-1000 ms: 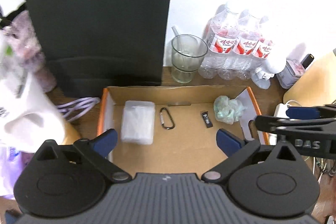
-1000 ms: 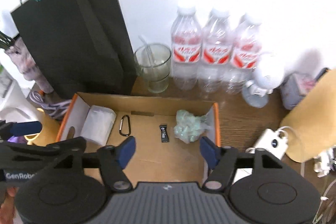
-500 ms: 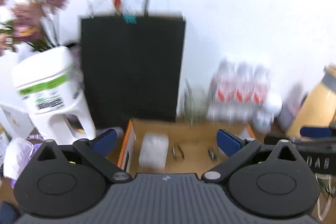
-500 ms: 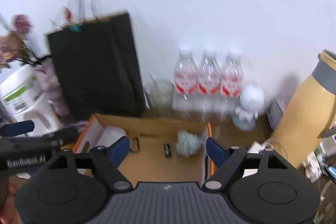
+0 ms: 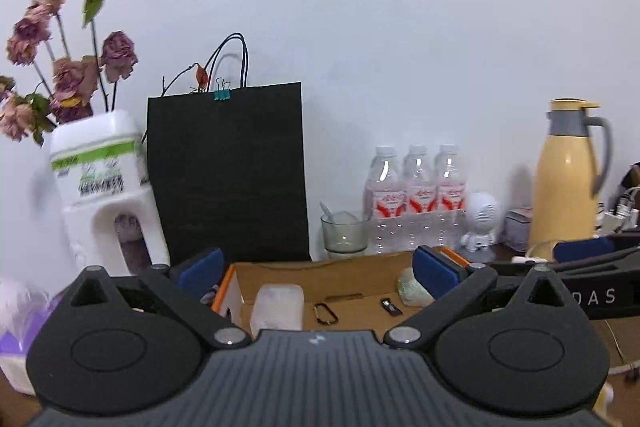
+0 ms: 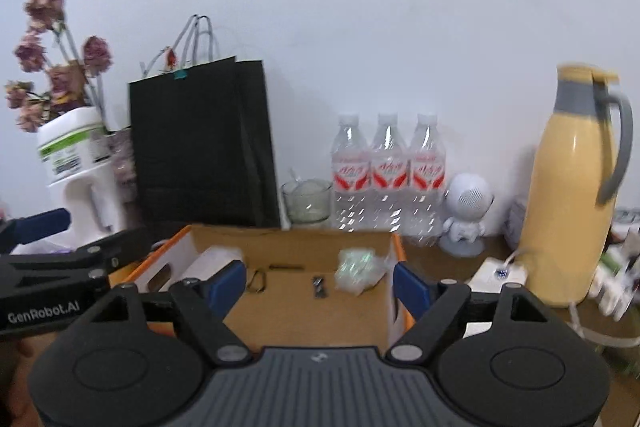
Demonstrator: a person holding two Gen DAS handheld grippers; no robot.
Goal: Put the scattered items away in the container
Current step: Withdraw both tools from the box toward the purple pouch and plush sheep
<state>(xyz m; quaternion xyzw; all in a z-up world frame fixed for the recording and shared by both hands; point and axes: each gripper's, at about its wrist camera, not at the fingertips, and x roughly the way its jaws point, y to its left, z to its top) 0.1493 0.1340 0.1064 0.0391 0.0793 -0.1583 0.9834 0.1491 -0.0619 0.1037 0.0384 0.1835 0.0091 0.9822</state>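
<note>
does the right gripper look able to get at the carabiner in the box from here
Probably yes: the right gripper is open and empty, and the carabiner lies flat on the open cardboard box floor, apart from its neighbours.

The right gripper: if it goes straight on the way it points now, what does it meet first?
Probably the floor of the cardboard box, near the small black item. The right gripper is open and empty, tilted slightly down over the box; depth is unclear.
</note>
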